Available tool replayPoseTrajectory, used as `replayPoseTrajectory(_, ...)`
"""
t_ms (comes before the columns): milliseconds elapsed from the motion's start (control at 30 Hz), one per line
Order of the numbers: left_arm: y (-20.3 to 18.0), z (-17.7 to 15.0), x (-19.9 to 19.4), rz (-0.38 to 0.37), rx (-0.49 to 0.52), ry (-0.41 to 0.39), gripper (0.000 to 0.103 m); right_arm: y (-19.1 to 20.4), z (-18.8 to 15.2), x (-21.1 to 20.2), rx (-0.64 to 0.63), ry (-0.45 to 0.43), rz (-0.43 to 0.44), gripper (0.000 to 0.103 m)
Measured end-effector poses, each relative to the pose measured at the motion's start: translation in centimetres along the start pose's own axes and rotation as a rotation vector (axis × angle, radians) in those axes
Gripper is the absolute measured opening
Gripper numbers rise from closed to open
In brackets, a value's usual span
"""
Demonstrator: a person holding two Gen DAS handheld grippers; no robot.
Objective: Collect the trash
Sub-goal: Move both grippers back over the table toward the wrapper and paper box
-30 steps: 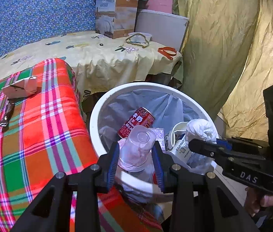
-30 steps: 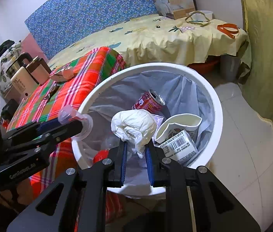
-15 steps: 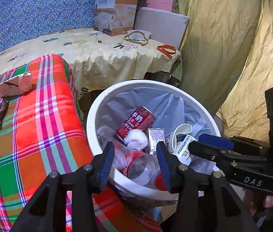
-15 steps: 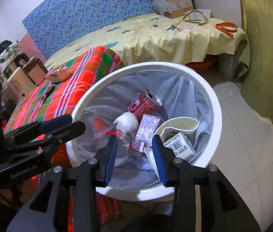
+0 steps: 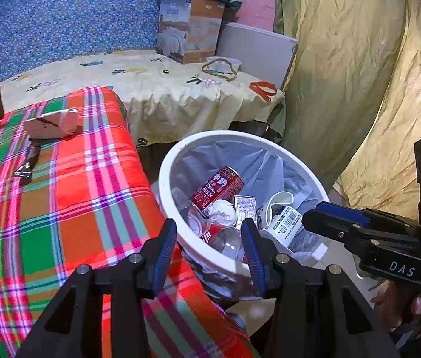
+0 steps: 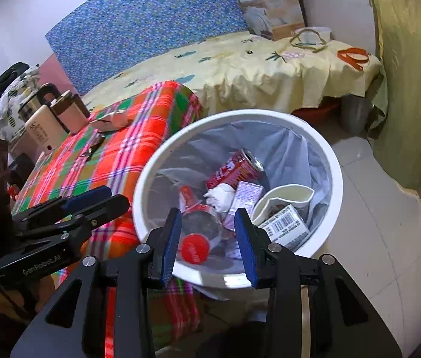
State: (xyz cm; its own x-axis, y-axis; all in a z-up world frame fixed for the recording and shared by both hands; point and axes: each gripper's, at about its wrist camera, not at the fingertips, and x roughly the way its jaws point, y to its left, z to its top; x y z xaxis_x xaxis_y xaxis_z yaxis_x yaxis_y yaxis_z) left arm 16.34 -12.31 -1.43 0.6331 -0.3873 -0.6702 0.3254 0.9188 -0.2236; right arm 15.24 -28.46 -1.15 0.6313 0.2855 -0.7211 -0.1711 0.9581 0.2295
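Both my left claw [image 5: 208, 243] and right claw [image 6: 207, 240] hang spread and empty over the round white plastic lined bin [image 6: 334, 179], crumpled white tissue [image 6: 219, 197] inside.

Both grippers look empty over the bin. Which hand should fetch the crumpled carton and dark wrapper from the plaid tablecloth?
Left, probably. The left gripper is open, empty and nearer the plaid tablecloth, where the crumpled carton and dark wrapper lie. The right gripper sits across the white bin.

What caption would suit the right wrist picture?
Open right hand-held gripper above a white bin of trash: red can, crumpled tissue, paper cup.
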Motion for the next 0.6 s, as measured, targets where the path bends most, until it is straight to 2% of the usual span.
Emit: replayPoseTrajectory(600,1.7,-1.2,-4.3,0.055,-0.044,-0.055,0.047,3.5,-0.4,-1.7,-0.065,-0.037,0.033,0.039)
